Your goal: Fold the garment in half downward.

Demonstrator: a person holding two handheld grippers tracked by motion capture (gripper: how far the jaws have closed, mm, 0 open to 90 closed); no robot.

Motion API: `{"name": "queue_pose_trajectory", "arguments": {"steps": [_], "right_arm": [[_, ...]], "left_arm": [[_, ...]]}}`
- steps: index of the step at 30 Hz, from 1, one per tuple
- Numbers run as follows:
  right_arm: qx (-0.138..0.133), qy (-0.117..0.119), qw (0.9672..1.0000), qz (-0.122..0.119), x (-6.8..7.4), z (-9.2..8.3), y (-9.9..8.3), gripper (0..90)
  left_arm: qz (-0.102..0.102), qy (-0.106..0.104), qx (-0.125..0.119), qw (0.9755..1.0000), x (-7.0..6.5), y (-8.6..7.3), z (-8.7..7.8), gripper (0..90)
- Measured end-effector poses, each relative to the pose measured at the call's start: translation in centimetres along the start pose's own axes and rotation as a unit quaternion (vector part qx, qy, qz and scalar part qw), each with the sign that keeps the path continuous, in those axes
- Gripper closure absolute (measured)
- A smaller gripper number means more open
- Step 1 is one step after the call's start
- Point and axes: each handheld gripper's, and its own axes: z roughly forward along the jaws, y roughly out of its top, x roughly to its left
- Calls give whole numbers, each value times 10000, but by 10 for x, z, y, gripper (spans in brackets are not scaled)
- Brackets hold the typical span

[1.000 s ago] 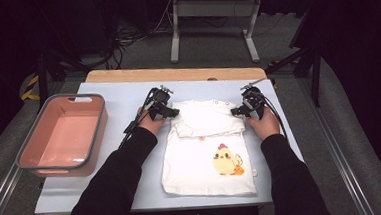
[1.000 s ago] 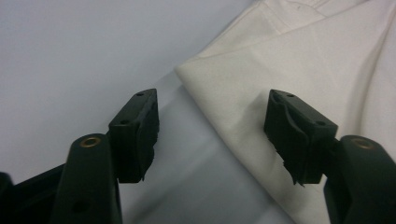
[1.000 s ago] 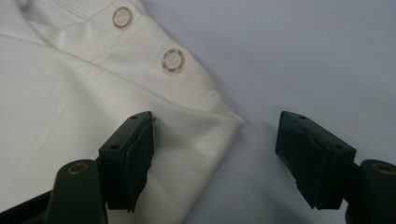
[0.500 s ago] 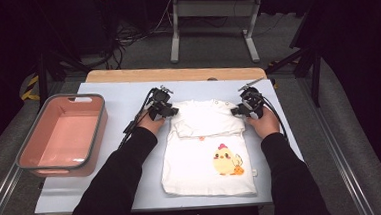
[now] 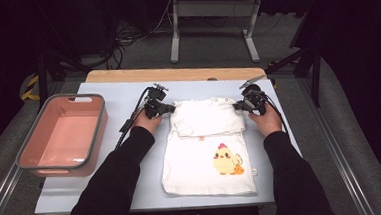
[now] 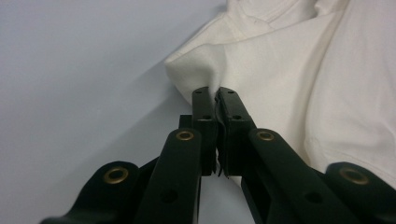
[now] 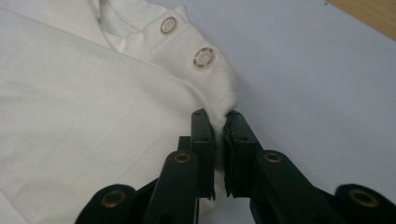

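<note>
between both grippers' clamped jaws lies the white shirt.

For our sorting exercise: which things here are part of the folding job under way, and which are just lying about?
In the job:
white shirt, with a chick print
left claw, shut on its left shoulder
right claw, shut on its right shoulder, by the snap buttons

Lying about:
pink tub, at the table's left

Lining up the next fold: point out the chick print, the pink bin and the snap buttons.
chick print (image 5: 225, 159), high view, on the chick's yellow body.
pink bin (image 5: 26, 147), high view, on its left rim.
snap buttons (image 7: 203, 57), right gripper view, on the nearer button's face.
</note>
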Motion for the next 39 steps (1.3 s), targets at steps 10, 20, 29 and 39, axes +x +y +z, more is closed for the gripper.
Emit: {"name": "queue_pose_trajectory", "arguments": {"steps": [10,20,29,39], "right_arm": [[-298,-169,9994,51,-1,-16,6,838],[-776,-238,9965,-184,12,-41,15,838],[-897,-171,9954,-298,19,-56,14,838],[-1047,-147,9923,-640,43,-76,2,837]], "left_arm": [[156,52,-410,9990,-2,6,-21,872],[301,66,-687,9972,-3,8,-40,871],[473,-73,-797,9957,-10,5,-53,872],[650,-281,-1073,9917,-23,-25,-68,872]]}}
